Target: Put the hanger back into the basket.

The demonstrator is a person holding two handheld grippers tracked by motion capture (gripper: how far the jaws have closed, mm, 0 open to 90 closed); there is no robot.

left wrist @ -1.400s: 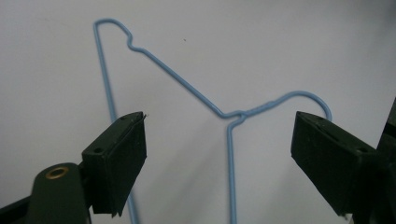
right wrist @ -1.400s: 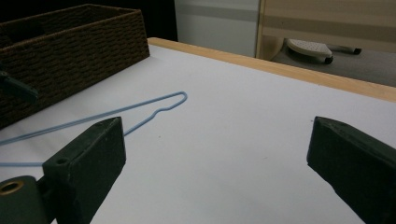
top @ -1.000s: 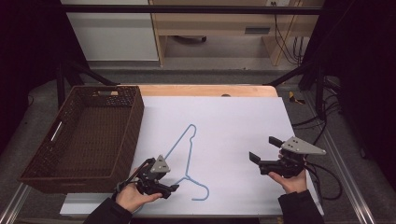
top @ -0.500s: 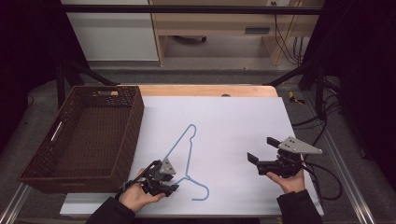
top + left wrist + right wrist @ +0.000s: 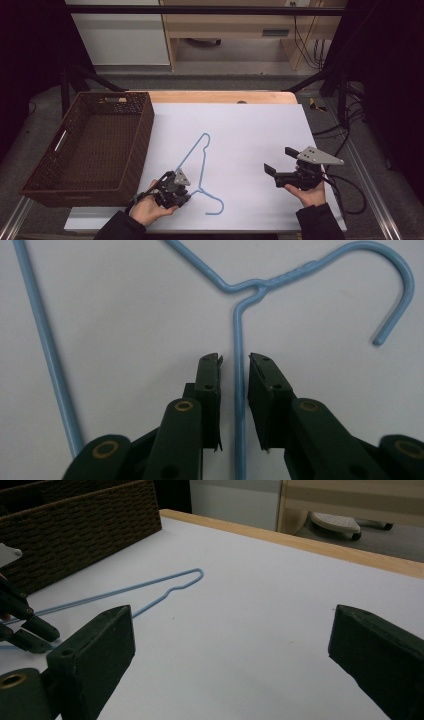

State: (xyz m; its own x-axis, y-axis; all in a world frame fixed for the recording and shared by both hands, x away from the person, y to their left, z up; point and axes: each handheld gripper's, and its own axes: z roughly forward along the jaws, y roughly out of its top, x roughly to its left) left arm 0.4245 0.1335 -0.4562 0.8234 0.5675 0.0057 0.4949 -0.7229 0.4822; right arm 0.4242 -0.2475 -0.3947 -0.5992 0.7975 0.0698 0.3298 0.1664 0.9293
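A blue wire hanger [image 5: 200, 167] lies flat on the white table [image 5: 250, 135] beside a wicker basket [image 5: 90, 145]. The left gripper [image 5: 234, 365] straddles its shoulder wire, jaws narrowly apart; the right gripper [image 5: 272, 172] waits wide open. Light, springy, likely slippery: grip near the twisted neck.

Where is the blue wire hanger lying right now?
In the high view, the blue wire hanger lies flat on the white table, just right of the wicker basket, its arm between the left gripper jaws.
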